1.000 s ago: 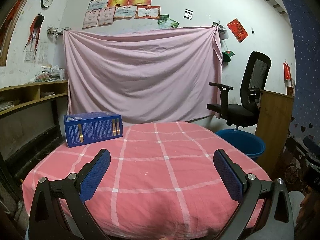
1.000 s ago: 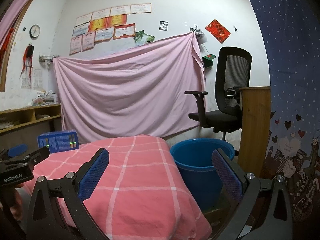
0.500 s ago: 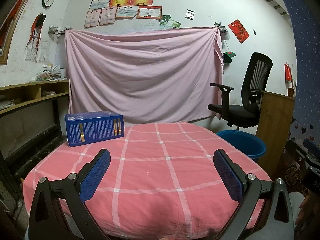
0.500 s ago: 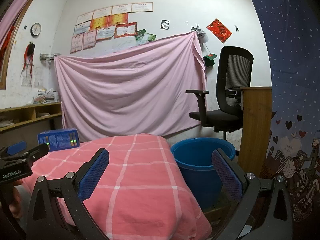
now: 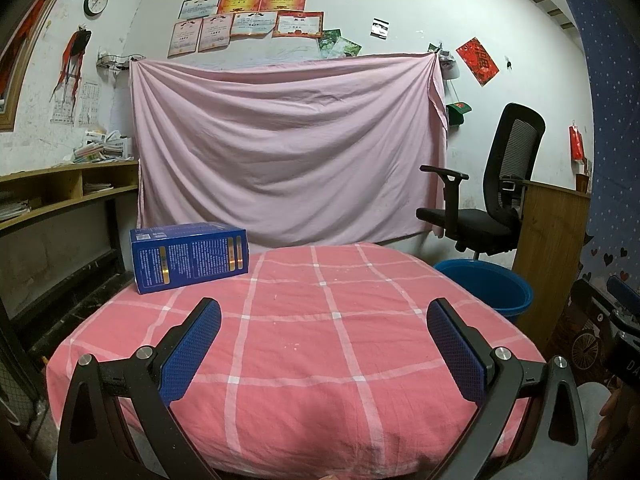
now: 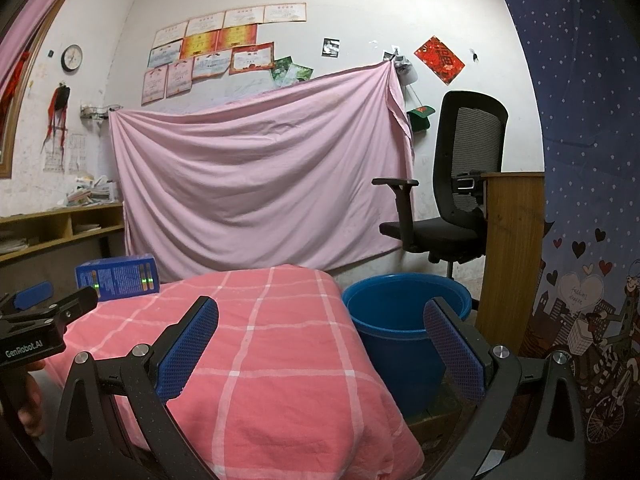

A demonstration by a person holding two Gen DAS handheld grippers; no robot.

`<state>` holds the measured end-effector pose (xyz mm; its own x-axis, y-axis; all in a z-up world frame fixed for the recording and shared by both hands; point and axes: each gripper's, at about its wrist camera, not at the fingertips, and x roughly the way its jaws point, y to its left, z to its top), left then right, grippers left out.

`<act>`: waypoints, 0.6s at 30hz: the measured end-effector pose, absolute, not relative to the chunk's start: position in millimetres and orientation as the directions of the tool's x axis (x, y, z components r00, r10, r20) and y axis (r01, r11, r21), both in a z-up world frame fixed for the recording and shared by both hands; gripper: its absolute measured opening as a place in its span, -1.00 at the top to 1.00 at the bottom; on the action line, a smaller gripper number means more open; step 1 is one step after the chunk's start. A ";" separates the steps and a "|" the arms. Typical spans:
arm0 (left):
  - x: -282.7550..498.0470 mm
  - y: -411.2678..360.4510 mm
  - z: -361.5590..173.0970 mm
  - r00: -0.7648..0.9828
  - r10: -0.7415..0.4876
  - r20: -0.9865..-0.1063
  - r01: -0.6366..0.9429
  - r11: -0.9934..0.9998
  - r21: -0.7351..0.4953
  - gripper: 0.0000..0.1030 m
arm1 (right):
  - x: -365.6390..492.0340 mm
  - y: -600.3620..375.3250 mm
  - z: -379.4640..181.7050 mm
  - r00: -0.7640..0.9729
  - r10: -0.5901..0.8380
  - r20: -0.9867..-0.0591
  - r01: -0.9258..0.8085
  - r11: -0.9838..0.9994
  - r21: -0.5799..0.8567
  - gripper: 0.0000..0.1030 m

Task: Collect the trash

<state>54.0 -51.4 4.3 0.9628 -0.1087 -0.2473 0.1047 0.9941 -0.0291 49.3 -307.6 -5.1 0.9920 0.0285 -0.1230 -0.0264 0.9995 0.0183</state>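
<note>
A blue printed box [image 5: 190,255] lies on the far left corner of the table covered in pink checked cloth [image 5: 304,344]; the right wrist view shows the same box [image 6: 117,278] at far left. A blue plastic bucket [image 6: 404,320] stands on the floor by the table's right side, its rim [image 5: 486,284] showing in the left wrist view. My left gripper [image 5: 324,344] hangs open over the table's near edge, nothing between its fingers. My right gripper [image 6: 320,342] is open too, near the table's right corner, facing the bucket.
A black office chair [image 6: 460,204] and a wooden cabinet [image 6: 510,256] stand behind the bucket. A pink sheet [image 5: 288,152] hangs on the back wall. Wooden shelves [image 5: 60,196] run along the left. The other gripper shows at each view's edge.
Both views have shifted only slightly; the box and bucket stay where they were, and both grippers remain open and empty.
</note>
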 end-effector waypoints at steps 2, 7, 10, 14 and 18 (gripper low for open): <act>54.2 -51.2 4.4 0.963 -0.109 -0.247 0.105 0.994 -0.029 -0.96 | 49.4 -307.7 -5.0 0.992 0.028 -0.123 -0.026 0.999 0.018 -1.00; 54.3 -51.2 4.2 0.963 -0.108 -0.248 0.105 0.994 -0.028 -0.96 | 49.5 -307.7 -5.0 0.992 0.029 -0.124 -0.027 0.999 0.018 -1.00; 53.6 -51.4 3.5 0.963 -0.108 -0.247 0.104 0.994 -0.028 -0.96 | 49.3 -307.4 -4.9 0.992 0.029 -0.124 -0.027 0.999 0.018 -1.00; 53.5 -51.0 3.3 0.963 -0.107 -0.248 0.103 0.994 -0.028 -0.96 | 49.3 -307.3 -4.8 0.992 0.028 -0.124 -0.026 1.000 0.017 -1.00; 53.5 -51.1 3.4 0.963 -0.107 -0.248 0.103 0.994 -0.028 -0.96 | 49.4 -307.4 -4.7 0.992 0.028 -0.124 -0.026 1.000 0.018 -1.00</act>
